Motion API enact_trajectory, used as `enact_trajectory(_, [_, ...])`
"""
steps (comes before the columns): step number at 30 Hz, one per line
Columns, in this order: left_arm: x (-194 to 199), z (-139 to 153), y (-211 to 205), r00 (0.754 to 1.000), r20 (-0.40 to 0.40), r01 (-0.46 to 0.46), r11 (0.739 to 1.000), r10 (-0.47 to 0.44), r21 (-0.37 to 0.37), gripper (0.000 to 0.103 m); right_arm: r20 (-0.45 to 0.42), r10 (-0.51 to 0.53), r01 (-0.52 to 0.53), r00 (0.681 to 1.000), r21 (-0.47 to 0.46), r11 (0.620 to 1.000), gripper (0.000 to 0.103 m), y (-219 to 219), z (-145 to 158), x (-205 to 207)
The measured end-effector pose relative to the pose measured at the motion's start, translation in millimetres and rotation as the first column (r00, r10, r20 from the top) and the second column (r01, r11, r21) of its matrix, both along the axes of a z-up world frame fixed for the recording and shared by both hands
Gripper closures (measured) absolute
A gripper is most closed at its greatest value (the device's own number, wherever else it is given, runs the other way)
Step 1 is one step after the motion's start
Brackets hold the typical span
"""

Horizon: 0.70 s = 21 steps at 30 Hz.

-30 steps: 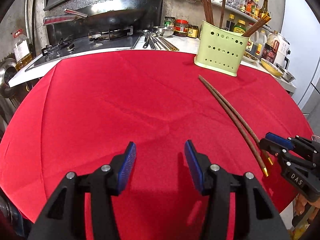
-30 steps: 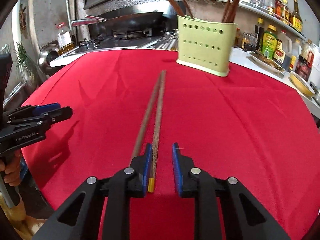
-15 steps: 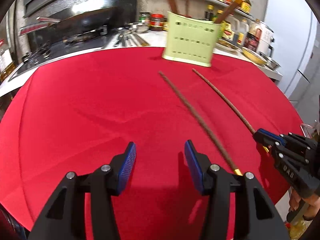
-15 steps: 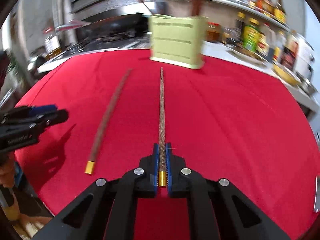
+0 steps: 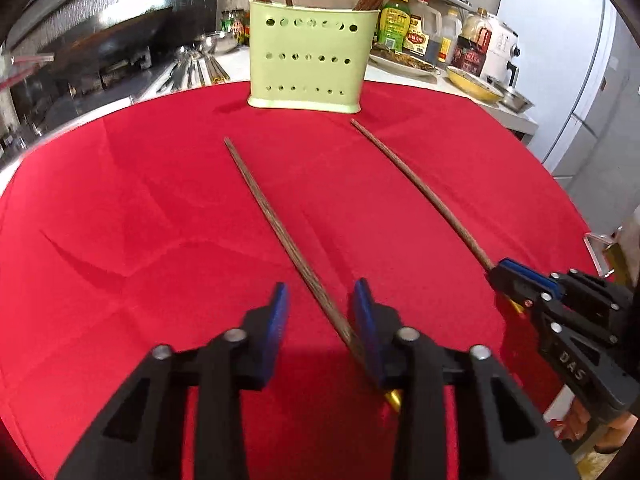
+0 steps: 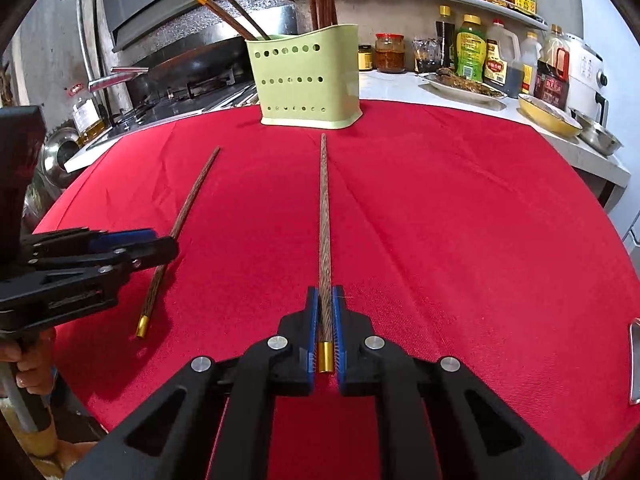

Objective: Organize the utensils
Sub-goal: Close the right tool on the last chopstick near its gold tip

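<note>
Two long brown chopsticks with gold ends lie on the red tablecloth (image 5: 120, 208). My right gripper (image 6: 326, 312) is shut on one chopstick (image 6: 324, 208) near its gold end; it points toward the green perforated holder (image 6: 306, 76). My left gripper (image 5: 320, 308) is open, its jaws on either side of the other chopstick (image 5: 276, 220), which lies on the cloth close to the right finger. In the left wrist view the right gripper (image 5: 516, 280) holds its chopstick (image 5: 420, 192) at right. The holder (image 5: 306, 68) stands at the cloth's far edge with several chopsticks in it.
Behind the table is a counter with a wok and stove (image 6: 188, 76), loose metal utensils (image 5: 196, 72), sauce bottles (image 6: 472, 54), a plate of food (image 6: 464, 86) and bowls (image 6: 548, 120). The left gripper (image 6: 92, 256) shows at the left of the right wrist view.
The right gripper closed on one chopstick and swung it apart from the other. The left gripper moved right and forward until its open jaws came astride the second chopstick.
</note>
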<state>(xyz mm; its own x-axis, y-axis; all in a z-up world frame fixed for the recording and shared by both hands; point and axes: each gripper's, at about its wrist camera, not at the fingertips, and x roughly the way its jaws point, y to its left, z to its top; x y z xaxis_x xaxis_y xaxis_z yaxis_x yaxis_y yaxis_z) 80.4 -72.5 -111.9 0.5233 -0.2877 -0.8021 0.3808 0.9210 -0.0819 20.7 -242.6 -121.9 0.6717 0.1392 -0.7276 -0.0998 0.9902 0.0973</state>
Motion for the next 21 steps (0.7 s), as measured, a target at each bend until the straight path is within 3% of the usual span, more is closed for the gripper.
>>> enact_trajectory(2, [0.0, -0.2, -0.7, 1.000, 0.012, 0.003, 0.999, -0.004, 0.047, 0.092, 0.000, 0.010, -0.010, 1.000, 0.001, 1.000, 0.093, 2.0, 0.6, -0.4])
enact_trajectory(6, [-3.8, -0.3, 10.1, 0.999, 0.036, 0.019, 0.990, -0.024, 0.142, 0.095, 0.002, 0.020, -0.020, 1.000, -0.010, 1.000, 0.093, 4.3, 0.3, -0.7])
enact_trajectory(10, [-4.9, 1.0, 34.5, 1.000, 0.023, 0.006, 0.993, -0.009, 0.114, 0.095, -0.001, 0.026, -0.026, 1.000, 0.006, 1.000, 0.091, 3.0, 0.4, -0.7])
enact_trajectory(11, [-6.6, 1.4, 41.5, 1.000, 0.011, 0.009, 0.996, -0.010, 0.083, 0.093, -0.002, 0.031, -0.031, 1.000, 0.012, 0.999, 0.086, 3.1, 0.6, -1.4])
enact_trajectory(14, [-19.0, 2.0, 51.9, 1.000, 0.009, 0.010, 0.999, -0.011, 0.049, 0.074, 0.005, 0.051, -0.051, 0.999, 0.014, 0.999, 0.069, 5.8, 0.8, -6.5])
enact_trajectory(21, [-44.7, -0.4, 53.5, 0.998, 0.064, 0.001, 0.995, -0.008, 0.104, 0.074, 0.022, 0.057, -0.057, 0.998, -0.007, 0.998, 0.066, 10.2, 0.0, -15.9])
